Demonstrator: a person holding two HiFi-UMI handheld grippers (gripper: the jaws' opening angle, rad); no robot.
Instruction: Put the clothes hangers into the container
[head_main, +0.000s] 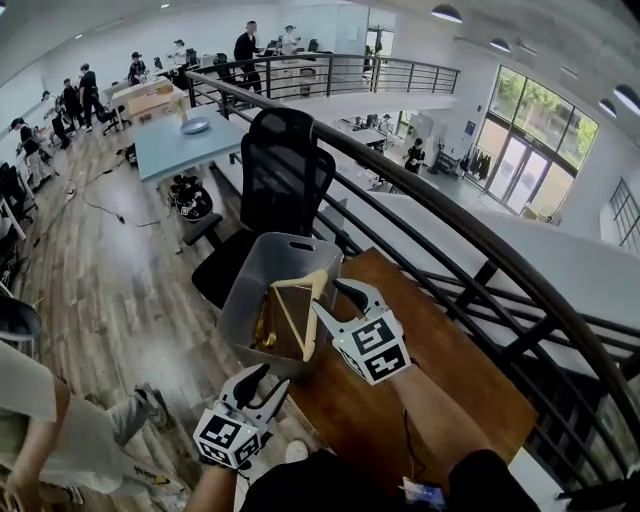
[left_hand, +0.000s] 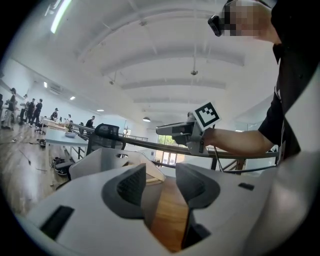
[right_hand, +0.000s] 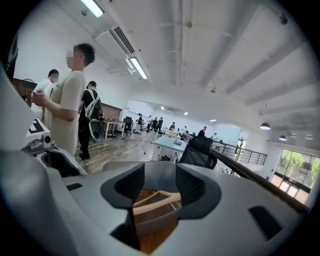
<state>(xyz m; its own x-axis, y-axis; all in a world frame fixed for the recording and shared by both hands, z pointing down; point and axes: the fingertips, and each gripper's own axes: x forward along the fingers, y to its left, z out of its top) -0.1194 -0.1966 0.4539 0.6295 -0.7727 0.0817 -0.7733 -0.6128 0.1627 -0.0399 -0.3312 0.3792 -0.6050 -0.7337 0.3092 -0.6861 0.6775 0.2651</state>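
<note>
Clothes hangers (head_main: 296, 312): lodged inside grey container (head_main: 240, 300) at left end of table (head_main: 430, 370), propped aslant against its wall, probably too broad to lie flat. Right gripper (head_main: 327, 295): spread just beside, pinching nothing. Left gripper (head_main: 272, 377): near, spread, empty, kept clear.

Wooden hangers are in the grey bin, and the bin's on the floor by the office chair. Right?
Not quite. The grey bin with the wooden hangers stands on the wooden table, not on the floor. The head view shows it. The rest holds: the office chair is just beside it.
</note>
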